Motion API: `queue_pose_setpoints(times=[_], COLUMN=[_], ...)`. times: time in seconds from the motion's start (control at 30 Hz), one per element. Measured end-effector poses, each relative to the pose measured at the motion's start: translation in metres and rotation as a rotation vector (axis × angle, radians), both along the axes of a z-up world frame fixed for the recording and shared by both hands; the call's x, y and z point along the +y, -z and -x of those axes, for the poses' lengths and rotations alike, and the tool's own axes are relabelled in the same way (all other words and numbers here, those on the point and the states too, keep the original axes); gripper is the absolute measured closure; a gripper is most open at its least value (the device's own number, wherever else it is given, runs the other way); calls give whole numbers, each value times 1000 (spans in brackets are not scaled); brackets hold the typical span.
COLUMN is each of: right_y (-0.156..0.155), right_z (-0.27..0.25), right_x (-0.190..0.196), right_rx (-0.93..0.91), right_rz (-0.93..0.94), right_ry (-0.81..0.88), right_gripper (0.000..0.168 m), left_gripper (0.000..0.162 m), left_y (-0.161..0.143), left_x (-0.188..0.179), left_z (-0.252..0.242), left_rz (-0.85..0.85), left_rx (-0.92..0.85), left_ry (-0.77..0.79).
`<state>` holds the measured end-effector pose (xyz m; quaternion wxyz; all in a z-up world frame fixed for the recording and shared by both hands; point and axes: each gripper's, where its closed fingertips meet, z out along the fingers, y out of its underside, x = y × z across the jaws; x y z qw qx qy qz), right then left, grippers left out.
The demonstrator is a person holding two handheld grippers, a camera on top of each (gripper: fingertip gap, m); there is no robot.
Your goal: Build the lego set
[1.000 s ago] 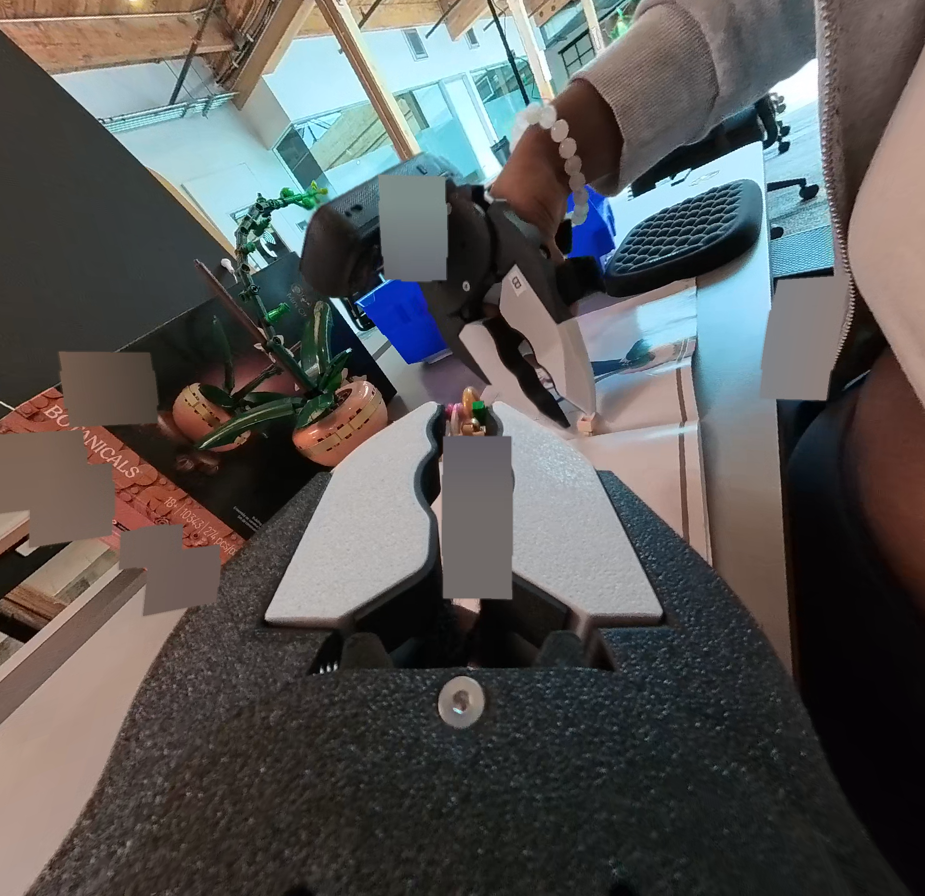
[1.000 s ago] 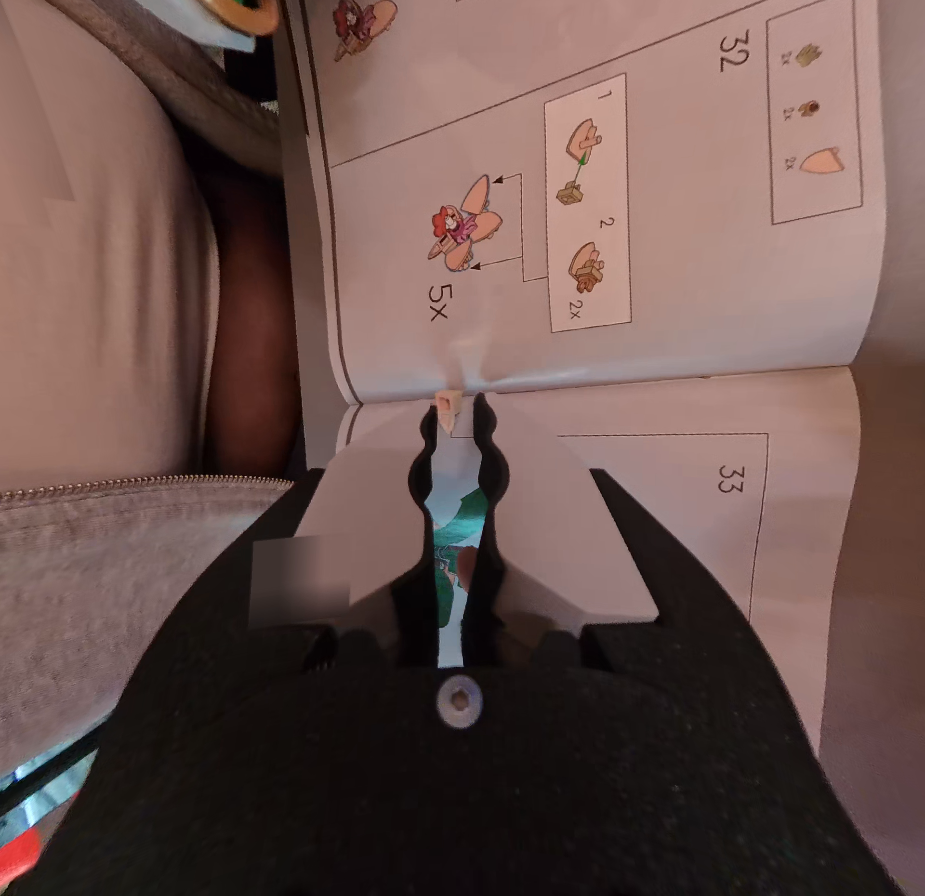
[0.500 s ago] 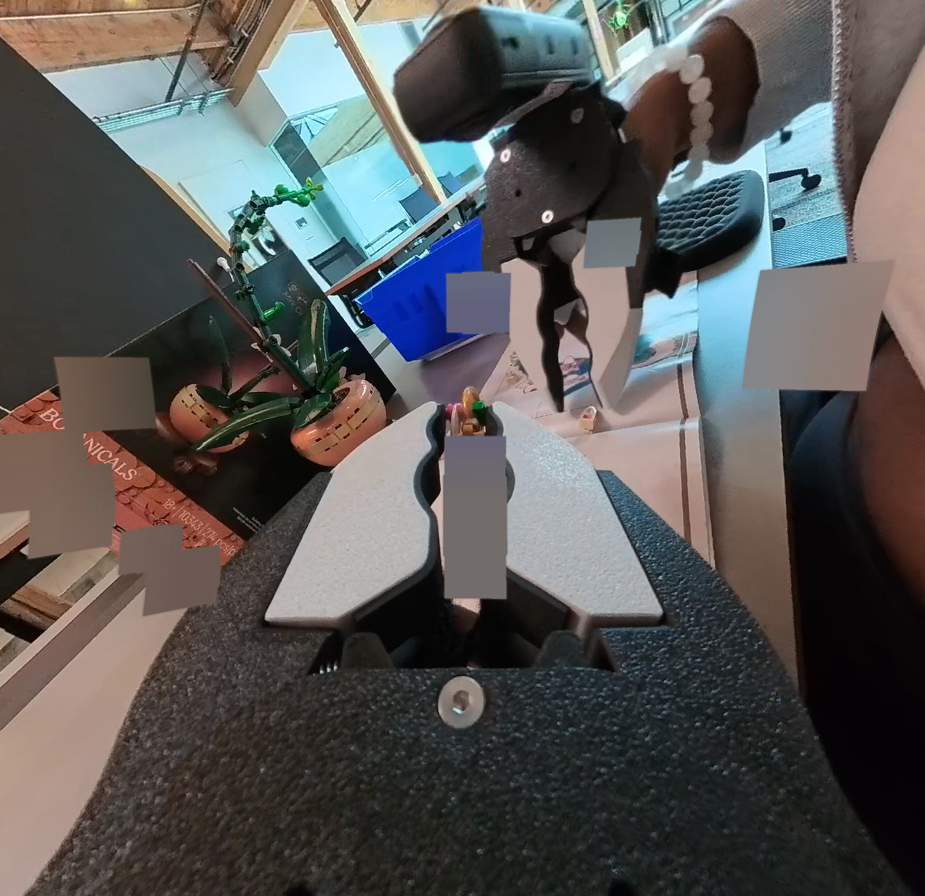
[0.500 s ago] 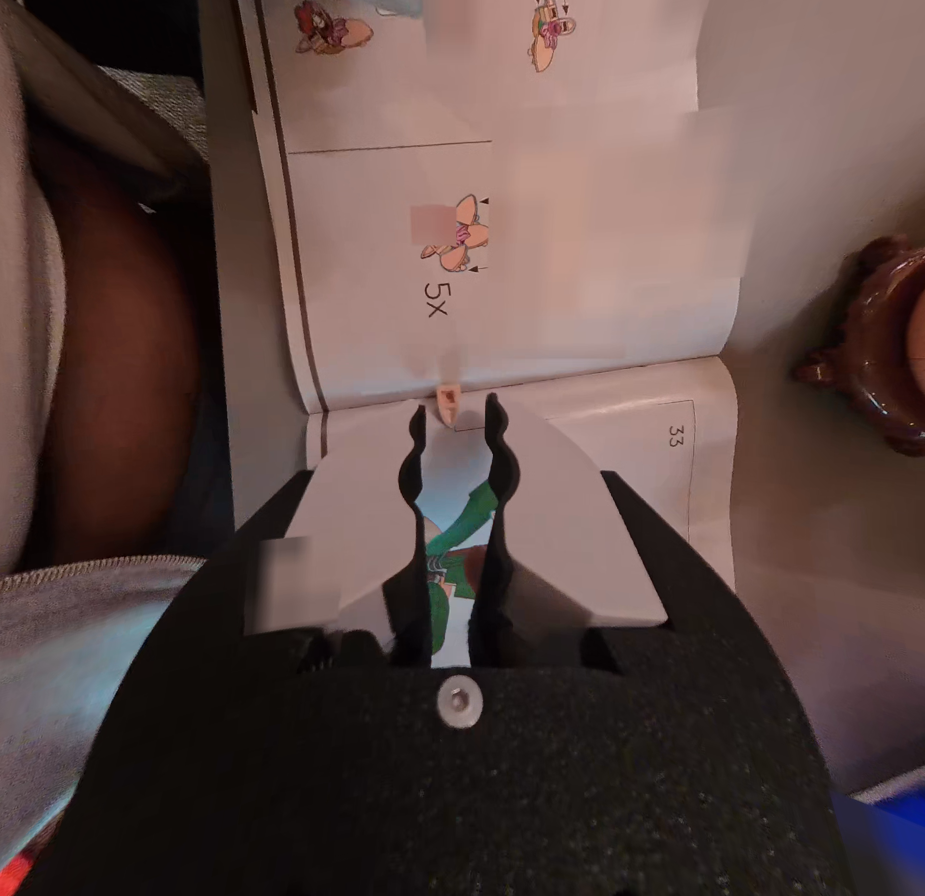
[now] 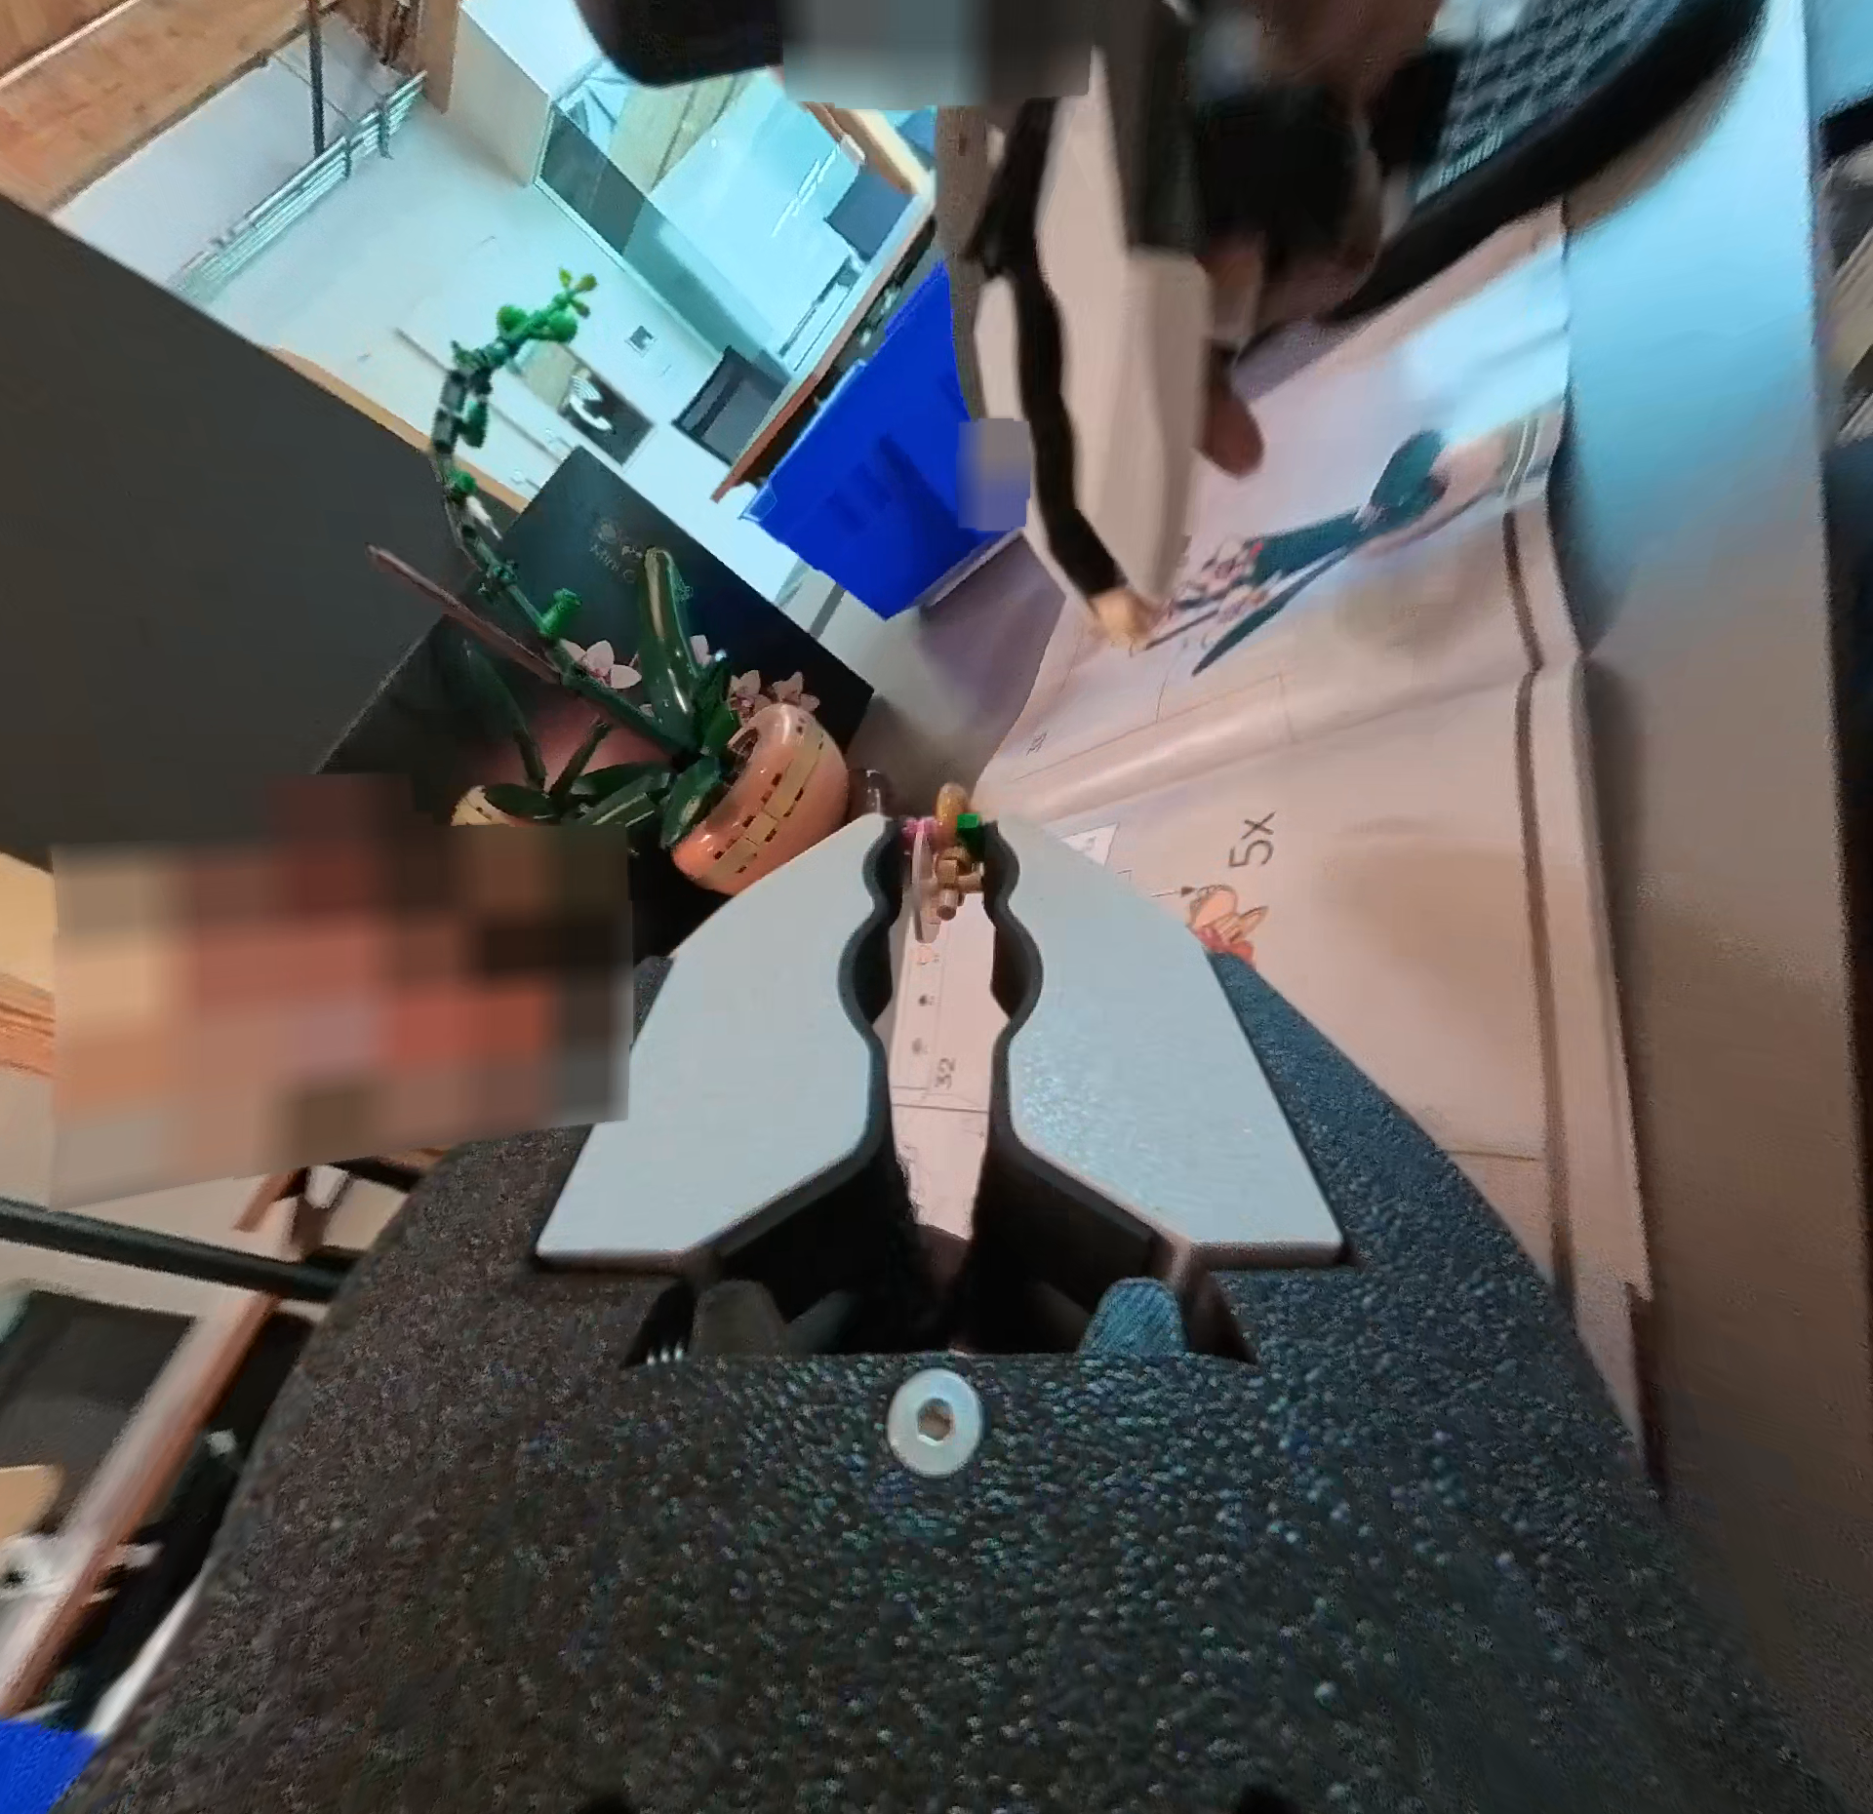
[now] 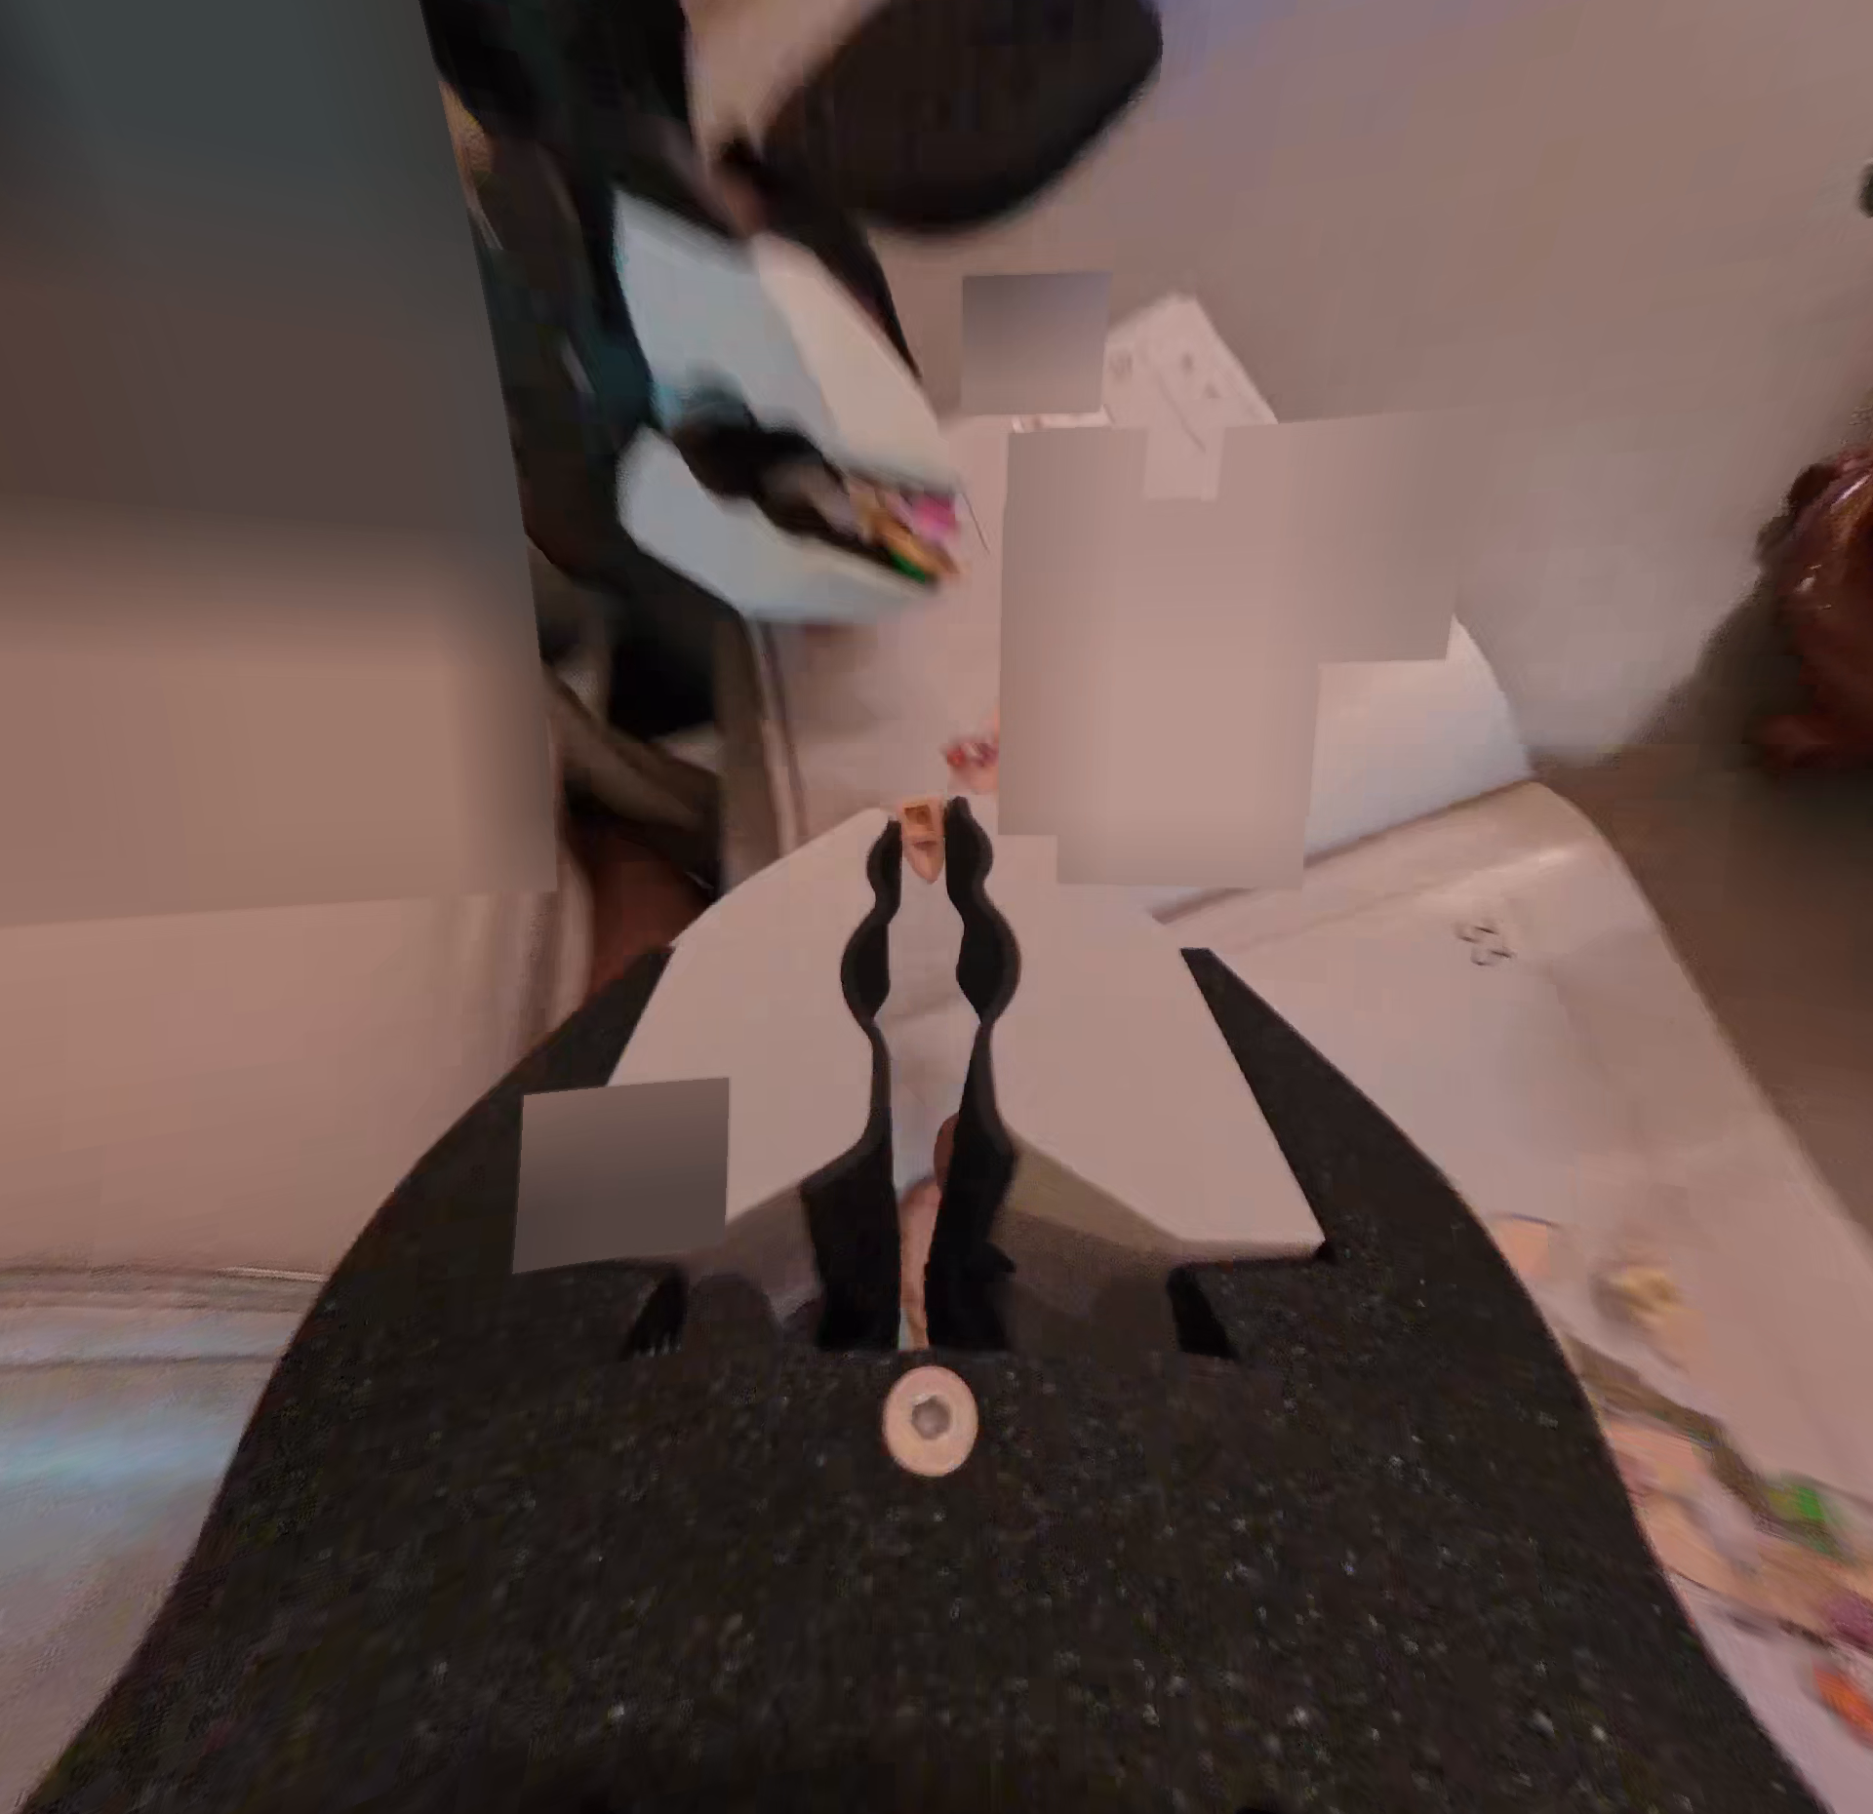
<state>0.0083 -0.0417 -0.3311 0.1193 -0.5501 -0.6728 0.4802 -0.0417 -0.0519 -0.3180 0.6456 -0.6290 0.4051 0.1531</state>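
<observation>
- Table [image 5: 1713,853]: pale surface carrying everything below; its edge runs along the right of the left wrist view.
- Instruction booklet [image 5: 1348,752]: lies open on the table and serves here as the landmark. Printed build diagrams cover both pages.
- Box [image 5: 649,590]: dark, picturing a potted plant; stands beyond the booklet's far-left corner.
- Blue bin [image 5: 872,489]: stands past the far edge of the booklet, right of the box.
- Lego plant [image 5: 699,752]: peach ribbed pot with green leaves and a tall jointed green stem, upright just off the booklet's left edge, in front of the box.
- Left gripper [image 5: 943,838]: held above the near-left part of the booklet. Its jaws are drawn nearly together, pinching a small flower assembly [image 5: 948,853] of tan, pink and green pieces at the fingertips.
- Right gripper [image 6: 924,818]: held over the booklet's centre fold, seen blurred in the left wrist view above the far page. Its jaws are narrowed to a slim gap and clamp a small peach petal piece [image 6: 922,843] at the very tips.
- Brown lego piece [image 6: 1824,610]: glossy, blurred, on the table off the booklet's right side.
- Loose pieces [image 6: 1642,1299]: blurred, scattered near the booklet's lower right; kinds cannot be told.
</observation>
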Motion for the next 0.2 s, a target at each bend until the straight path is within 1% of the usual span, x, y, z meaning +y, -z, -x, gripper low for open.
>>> queue_pose_setpoints(times=[0.03, 0.1, 0.2], right_y=[-11, -22, -19], right_z=[1, 1, 1], right_x=[1, 2, 1], right_rx=[23, 49, 40], right_rz=[122, 255, 289], right_ry=[22, 49, 75], right_gripper=[160, 161, 161], left_gripper=[148, 146, 148], left_y=[1, 5, 12], left_x=[3, 10, 20], left_z=[-1, -3, -9], left_rz=[-10, -29, -49], left_rx=[46, 123, 236], left_ry=[-9, -35, -73])
